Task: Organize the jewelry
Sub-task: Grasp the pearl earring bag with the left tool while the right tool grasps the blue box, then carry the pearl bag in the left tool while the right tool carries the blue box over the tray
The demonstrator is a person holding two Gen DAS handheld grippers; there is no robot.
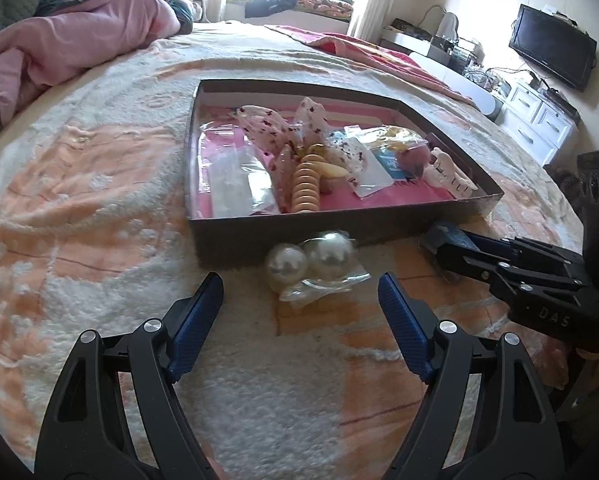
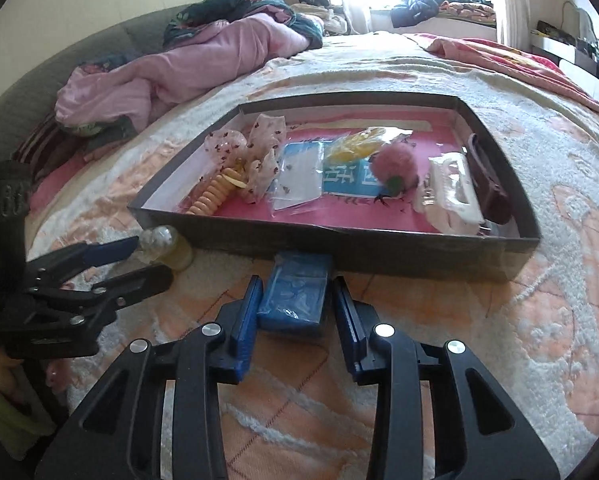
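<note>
A shallow dark box (image 1: 283,236) with a pink lining lies on the bed and holds hair clips, scrunchies and small plastic bags. Just in front of its near wall lies a clear bag with two big pearl balls (image 1: 311,260). My left gripper (image 1: 299,284) is open, its blue pads on either side of the bag's near end and not touching it. In the right wrist view my right gripper (image 2: 295,284) is shut on a blue packet (image 2: 295,296) that rests on the blanket against the box (image 2: 379,248). The left gripper (image 2: 147,258) shows at the left there, by the pearls (image 2: 163,246).
The bed is covered by a fluffy cream and orange blanket (image 1: 99,240). A pink quilt (image 1: 79,40) is heaped at the far left. A white cabinet (image 1: 539,120) and a television (image 1: 551,52) stand at the right wall. A person's hand shows behind the left gripper.
</note>
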